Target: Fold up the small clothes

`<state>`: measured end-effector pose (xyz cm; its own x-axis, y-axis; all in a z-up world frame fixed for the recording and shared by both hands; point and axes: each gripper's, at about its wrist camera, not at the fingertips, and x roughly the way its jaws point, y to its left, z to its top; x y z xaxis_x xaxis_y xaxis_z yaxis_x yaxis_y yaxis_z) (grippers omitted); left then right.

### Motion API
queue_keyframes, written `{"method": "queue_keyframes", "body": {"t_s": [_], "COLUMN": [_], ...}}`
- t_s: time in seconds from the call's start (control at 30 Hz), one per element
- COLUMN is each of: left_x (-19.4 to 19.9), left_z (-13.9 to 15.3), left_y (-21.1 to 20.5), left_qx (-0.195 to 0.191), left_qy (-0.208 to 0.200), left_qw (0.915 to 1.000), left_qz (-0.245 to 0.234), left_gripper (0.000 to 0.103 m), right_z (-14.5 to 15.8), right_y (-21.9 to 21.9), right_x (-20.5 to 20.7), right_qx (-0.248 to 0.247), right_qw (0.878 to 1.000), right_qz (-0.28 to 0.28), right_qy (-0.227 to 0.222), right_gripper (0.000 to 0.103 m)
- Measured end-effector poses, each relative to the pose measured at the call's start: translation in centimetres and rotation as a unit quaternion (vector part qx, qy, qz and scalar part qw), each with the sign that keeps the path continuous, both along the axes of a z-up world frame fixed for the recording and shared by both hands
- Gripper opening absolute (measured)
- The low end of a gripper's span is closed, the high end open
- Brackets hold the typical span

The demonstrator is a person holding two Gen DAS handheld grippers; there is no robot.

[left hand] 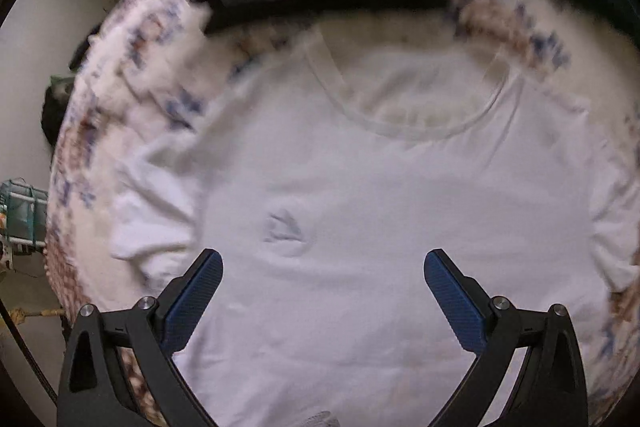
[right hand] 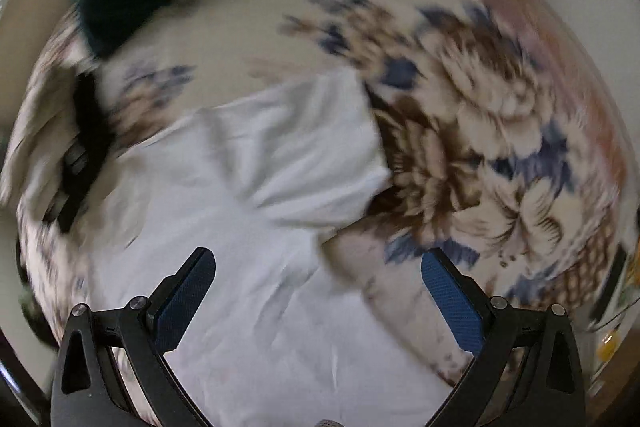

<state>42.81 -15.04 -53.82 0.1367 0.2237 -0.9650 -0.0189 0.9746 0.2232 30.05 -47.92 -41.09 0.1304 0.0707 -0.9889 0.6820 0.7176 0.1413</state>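
Lying flat on floral bedding [right hand: 480,115], white T-shirt [left hand: 360,187] faces both gaping tools.

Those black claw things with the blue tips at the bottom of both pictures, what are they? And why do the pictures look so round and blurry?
They are tools, not a robot. A person holds one hand-held gripper in each hand, and each has two fingers with blue pads. A small camera sits on each tool and looks forward along its fingers, with a lens that bends everything into a round shape. The blur suggests the tools are moving.

One picture comes from the left hand-held gripper, the other from the right hand-held gripper. Both are open and hold nothing.

Below them a white T-shirt lies spread on a flowered bedcover. In the right view you see one sleeve. The job is to fold it.
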Motion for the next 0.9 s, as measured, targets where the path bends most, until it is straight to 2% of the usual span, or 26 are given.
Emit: {"method": "queue_keyframes", "body": {"t_s": [0.07, 0.13, 0.17, 0.23, 0.37, 0.53, 0.57, 0.6, 0.63, 0.67, 0.7, 0.73, 0.83, 0.9], "left_x": [0.2, 0.3, 0.4, 0.4, 0.1, -0.4, -0.5, -0.4, -0.3, -0.3, -0.3, -0.2, -0.5, -1.1], "left_z": [-2.6, -4.7, -5.5, -6.8, -6.3, -5.1, -4.7, -4.6, -4.1, -3.5, -2.8, -2.1, 0.0, 1.5], "left_y": [-0.5, -0.5, -0.6, -0.3, 0.6, 1.0, 1.1, 1.7, 2.1, 2.6, 3.3, 4.0, 6.6, 8.7], "left_qx": [0.0, -0.008, -0.01, -0.028, -0.063, -0.069, -0.072, -0.08, -0.088, -0.096, -0.102, -0.102, -0.093, -0.084], "left_qy": [0.018, 0.033, 0.038, 0.043, 0.02, 0.002, 0.006, 0.013, 0.021, 0.027, 0.032, 0.032, 0.02, 0.011], "left_qw": [0.9998, 0.9993, 0.9989, 0.9981, 0.9964, 0.9967, 0.9966, 0.996, 0.9951, 0.9942, 0.9932, 0.9929, 0.9932, 0.9932], "left_qz": [0.009, 0.019, 0.023, 0.034, 0.053, 0.044, 0.04, 0.038, 0.039, 0.041, 0.046, 0.051, 0.067, 0.08], "left_gripper": [0.103, 0.103, 0.103, 0.103, 0.103, 0.103, 0.103, 0.103, 0.103, 0.103, 0.103, 0.103, 0.103, 0.103], "right_z": [-4.0, -6.6, -8.3, -10.8, -14.3, -15.5, -15.7, -15.7, -15.8, -15.9, -15.9, -15.5, -13.2, -10.2], "right_y": [-2.4, -3.8, -4.6, -5.9, -5.5, -3.3, -2.9, -2.5, -2.4, -2.3, -2.1, -2.1, -1.1, 0.8], "right_x": [-1.4, -3.0, -3.5, -4.6, -5.6, -6.0, -6.0, -5.7, -5.6, -5.4, -5.1, -4.6, -2.8, 0.0], "right_qx": [0.021, 0.043, 0.057, 0.092, 0.148, 0.17, 0.165, 0.157, 0.147, 0.133, 0.121, 0.111, 0.044, -0.031], "right_qw": [0.999, 0.995, 0.991, 0.979, 0.954, 0.937, 0.937, 0.937, 0.938, 0.939, 0.942, 0.944, 0.958, 0.973], "right_qz": [-0.048, -0.09, -0.118, -0.179, -0.25, -0.276, -0.277, -0.277, -0.277, -0.277, -0.277, -0.276, -0.239, -0.17], "right_qy": [0.01, 0.004, 0.003, -0.029, -0.072, -0.131, -0.136, -0.141, -0.149, -0.15, -0.148, -0.146, -0.15, -0.152], "right_gripper": [0.103, 0.103, 0.103, 0.103, 0.103, 0.102, 0.099, 0.088, 0.068, 0.057, 0.032, 0.014, 0.01, 0.009]}}
